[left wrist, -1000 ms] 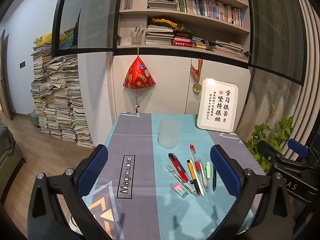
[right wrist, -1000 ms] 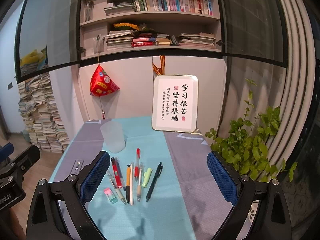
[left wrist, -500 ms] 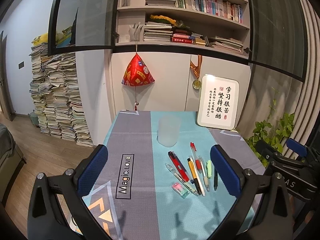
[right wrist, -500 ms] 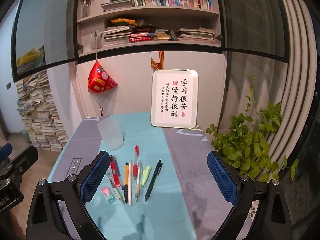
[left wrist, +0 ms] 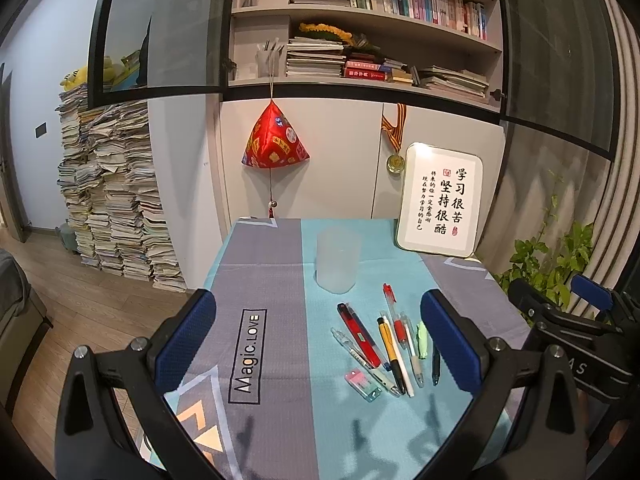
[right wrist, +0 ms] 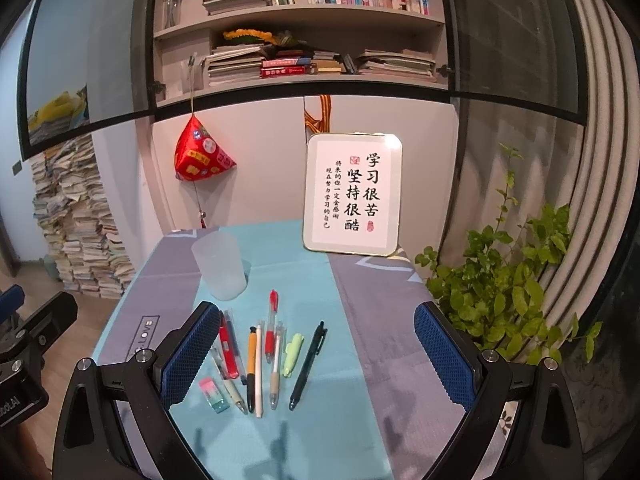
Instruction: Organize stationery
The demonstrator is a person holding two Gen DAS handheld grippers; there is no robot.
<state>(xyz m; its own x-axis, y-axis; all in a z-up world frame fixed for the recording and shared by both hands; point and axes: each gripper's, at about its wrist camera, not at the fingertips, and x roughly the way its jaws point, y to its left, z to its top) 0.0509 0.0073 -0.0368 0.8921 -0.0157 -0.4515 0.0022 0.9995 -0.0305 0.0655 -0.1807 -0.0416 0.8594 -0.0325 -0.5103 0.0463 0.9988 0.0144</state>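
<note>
A frosted plastic cup (left wrist: 338,260) (right wrist: 219,266) stands upright on the teal and grey tablecloth (left wrist: 276,280). In front of it lie several pens side by side: a red pen (left wrist: 359,334) (right wrist: 229,346), an orange pen (left wrist: 389,346) (right wrist: 251,360), a black pen (right wrist: 308,364), a green highlighter (left wrist: 423,340) (right wrist: 292,354) and a pink-green eraser (left wrist: 362,384) (right wrist: 214,394). My left gripper (left wrist: 318,338) and right gripper (right wrist: 312,354) are both open and empty, held above the table's near edge.
A framed calligraphy sign (left wrist: 440,200) (right wrist: 352,194) leans at the back right. A red pouch (left wrist: 274,140) hangs from the cabinet. A green plant (right wrist: 508,288) stands right of the table. Paper stacks (left wrist: 108,192) rise at the left.
Both grippers have drifted slightly forward and lower toward the table; the pens and cup look a little nearer. Nothing on the table has moved.
</note>
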